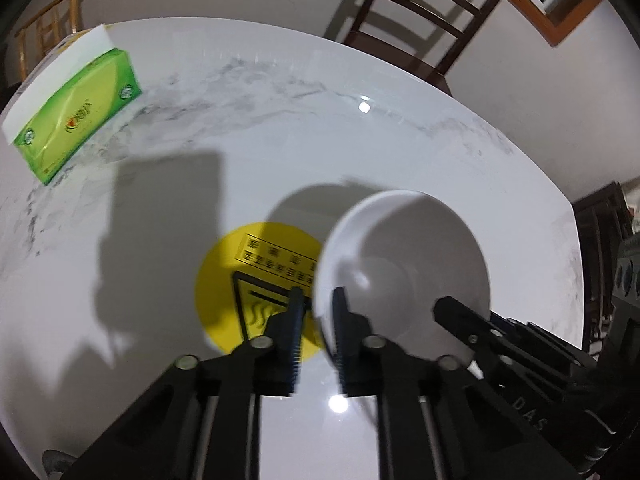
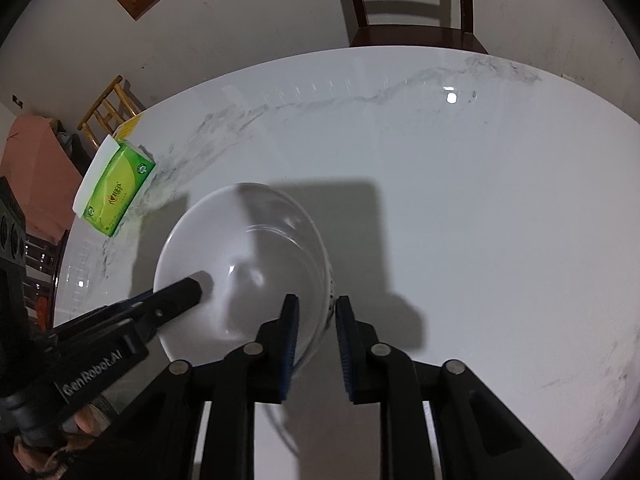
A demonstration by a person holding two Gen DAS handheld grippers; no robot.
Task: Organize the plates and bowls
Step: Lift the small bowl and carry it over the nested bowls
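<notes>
Left tongs (image 1: 318, 308) drawn narrow, nipping the near-left rim of the white bowl (image 1: 408, 256), one pad inside the wall and one outside. Right tongs (image 2: 316, 312) likewise narrow on the opposite rim, at about 4 o'clock of the bowl in the right wrist view. Looks like a pinch there too, though pad contact is hard to confirm through the blur. Both pointing steeply down, one per side – a two-handed hold on a single bowl.

Bowl itself empty and upright near the front of the marble table (image 1: 280, 120), overlapping the 3 o'clock edge of a round yellow warning sticker (image 1: 256, 264). Resting or just clear of the top: cannot tell. No plates or other bowls in view.

Further out, a green tissue box (image 1: 76, 108) at 10 o'clock near the table's edge and a dark wooden chair (image 1: 420, 12) beyond at 1 o'clock.

To do this step well, probably: keep both pinches equally firm, since glazed rims slip. Lift both sides together so the bowl stays level. Move slowly, no twisting of one wrist against the other – and steer clear of the tissue box.
</notes>
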